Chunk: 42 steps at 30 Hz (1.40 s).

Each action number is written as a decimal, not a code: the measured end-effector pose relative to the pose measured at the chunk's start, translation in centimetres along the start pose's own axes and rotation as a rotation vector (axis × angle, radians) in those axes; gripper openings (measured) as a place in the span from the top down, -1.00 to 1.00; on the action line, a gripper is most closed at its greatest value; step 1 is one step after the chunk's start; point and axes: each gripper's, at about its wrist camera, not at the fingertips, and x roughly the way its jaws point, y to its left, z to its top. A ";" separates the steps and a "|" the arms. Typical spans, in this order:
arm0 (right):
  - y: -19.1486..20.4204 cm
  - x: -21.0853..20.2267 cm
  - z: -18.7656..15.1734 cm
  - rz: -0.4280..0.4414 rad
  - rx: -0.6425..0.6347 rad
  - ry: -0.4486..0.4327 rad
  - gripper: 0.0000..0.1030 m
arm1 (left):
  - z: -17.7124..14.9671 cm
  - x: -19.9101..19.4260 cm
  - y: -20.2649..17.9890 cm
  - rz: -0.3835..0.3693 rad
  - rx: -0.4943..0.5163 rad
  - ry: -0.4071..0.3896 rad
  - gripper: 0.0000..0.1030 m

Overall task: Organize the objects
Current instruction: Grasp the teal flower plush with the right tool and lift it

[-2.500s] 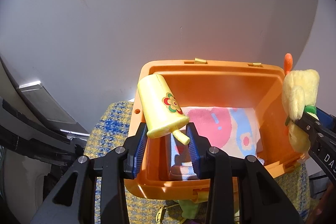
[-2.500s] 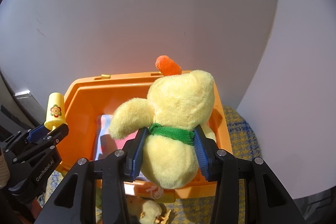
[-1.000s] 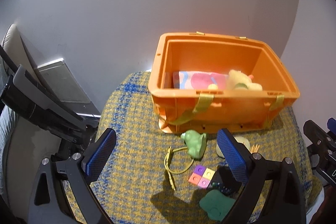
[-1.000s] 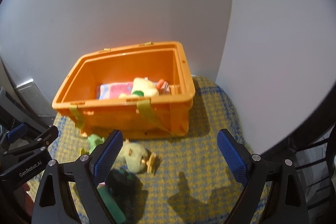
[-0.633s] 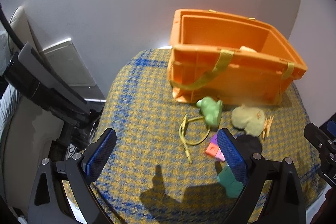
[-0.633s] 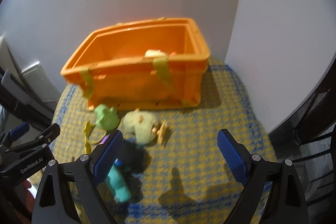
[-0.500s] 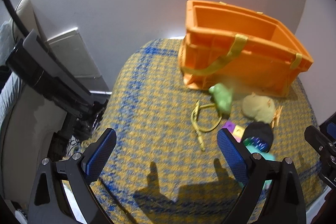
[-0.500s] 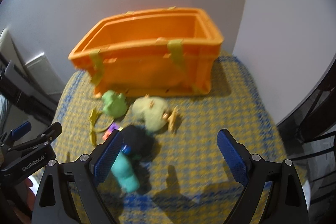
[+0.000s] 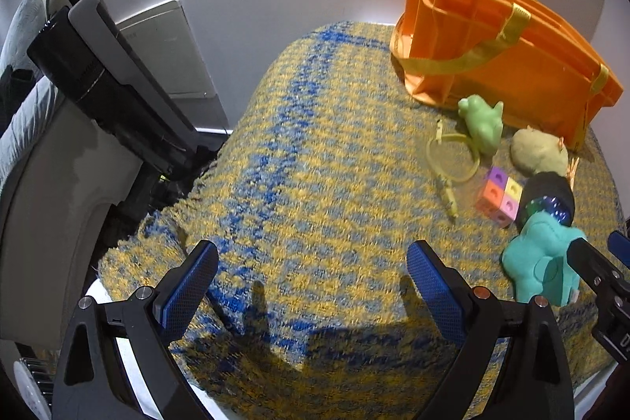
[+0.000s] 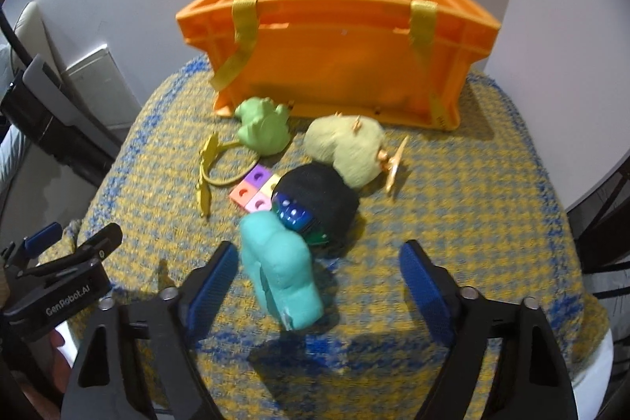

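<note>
An orange bin (image 10: 338, 46) with yellow straps stands at the back of the yellow-and-blue woven cloth (image 9: 315, 164); it also shows in the left wrist view (image 9: 512, 54). In front of it lie a green toy (image 10: 264, 126), a pale yellow plush (image 10: 346, 148), a yellow cord (image 10: 208, 176), coloured cubes (image 10: 254, 191), a black pouch (image 10: 319, 199) and a teal plush (image 10: 283, 274). My right gripper (image 10: 317, 286) is open, its left pad close beside the teal plush. My left gripper (image 9: 311, 280) is open and empty over bare cloth, left of the toys.
A grey and black chair frame (image 9: 98, 73) and a white panel (image 9: 165, 50) stand to the left of the cloth. White walls close the back and right. The cloth drops off at its front edge (image 9: 315, 380).
Both grippers let go of the yellow cup and yellow plush into the bin, opened, and drew back and down. They now sit low over the cloth near the loose toys.
</note>
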 end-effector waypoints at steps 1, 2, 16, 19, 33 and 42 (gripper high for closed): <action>0.0 0.4 -0.1 0.005 0.002 0.011 -0.47 | -0.1 0.1 0.0 0.002 0.002 0.002 -0.90; 0.1 0.8 -0.2 0.013 0.004 0.022 -0.37 | -0.2 0.1 0.0 0.005 0.003 0.002 -0.90; 0.4 0.2 -0.9 0.114 -0.014 0.022 0.51 | -0.3 -0.1 -1.1 0.015 0.032 0.000 -0.90; -0.2 -1.6 -0.6 0.115 -0.014 -0.021 0.51 | -0.1 -0.4 -2.0 -0.014 0.034 -0.004 -0.90; -8.3 -4.8 0.3 0.002 0.146 -0.089 0.51 | 1.4 -1.3 -12.9 -0.157 0.182 -0.044 -0.90; -11.8 -3.8 0.5 -0.035 0.199 -0.078 0.51 | 2.4 -0.2 -17.2 -0.181 0.243 -0.051 -0.90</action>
